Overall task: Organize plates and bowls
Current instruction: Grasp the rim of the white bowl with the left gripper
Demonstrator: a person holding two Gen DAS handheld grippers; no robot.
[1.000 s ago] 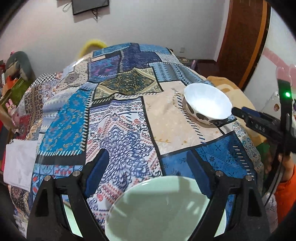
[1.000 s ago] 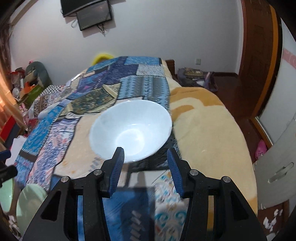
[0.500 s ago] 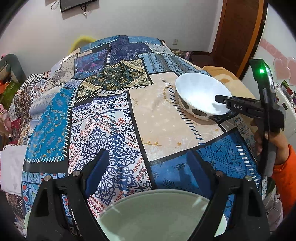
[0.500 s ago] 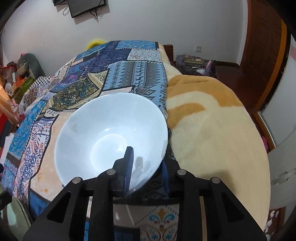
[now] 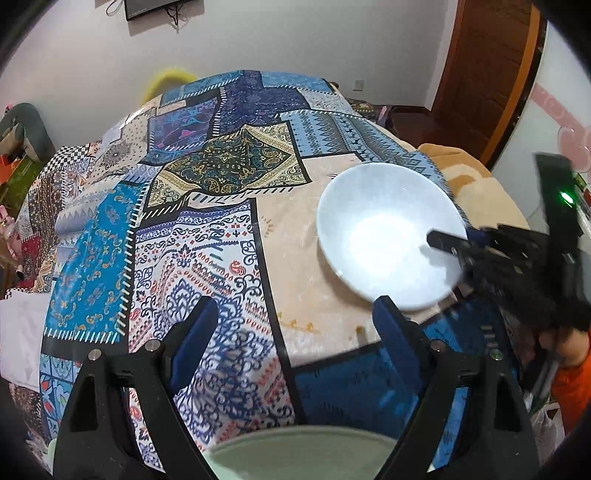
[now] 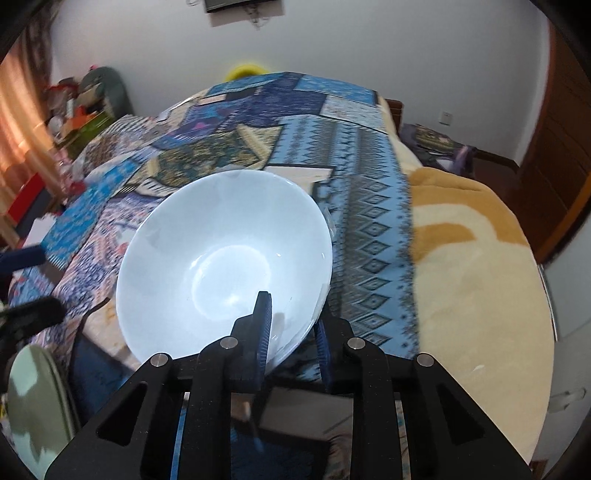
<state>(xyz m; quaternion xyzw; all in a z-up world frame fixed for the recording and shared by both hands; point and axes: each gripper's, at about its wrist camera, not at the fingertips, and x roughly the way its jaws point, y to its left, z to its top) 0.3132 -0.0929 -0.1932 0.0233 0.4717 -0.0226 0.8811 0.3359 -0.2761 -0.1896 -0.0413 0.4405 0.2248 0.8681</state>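
Observation:
A white bowl (image 6: 221, 273) hangs tilted above the patchwork cloth (image 6: 362, 206), its inside facing the right wrist camera. My right gripper (image 6: 291, 332) is shut on its near rim, one finger inside and one outside. In the left wrist view the same bowl (image 5: 384, 229) sits at the right, with the right gripper (image 5: 448, 245) clamped on its rim and a hand in an orange sleeve (image 5: 569, 373) behind it. My left gripper (image 5: 293, 325) stands wide open over the cloth with nothing between its fingers. A pale green plate (image 5: 299, 458) shows at the bottom edge, and also at the left in the right wrist view (image 6: 33, 402).
The patchwork cloth (image 5: 207, 236) covers a wide soft surface. A beige and orange blanket (image 6: 472, 266) lies on its right side. Cluttered shelves (image 6: 77, 110) stand far left, a wooden door (image 5: 487, 70) far right, a wall screen (image 5: 159, 5) behind.
My right gripper went from open to shut on the bowl's rim, then lifted and tilted the bowl. The left gripper stayed open while the green plate slid lower in its view.

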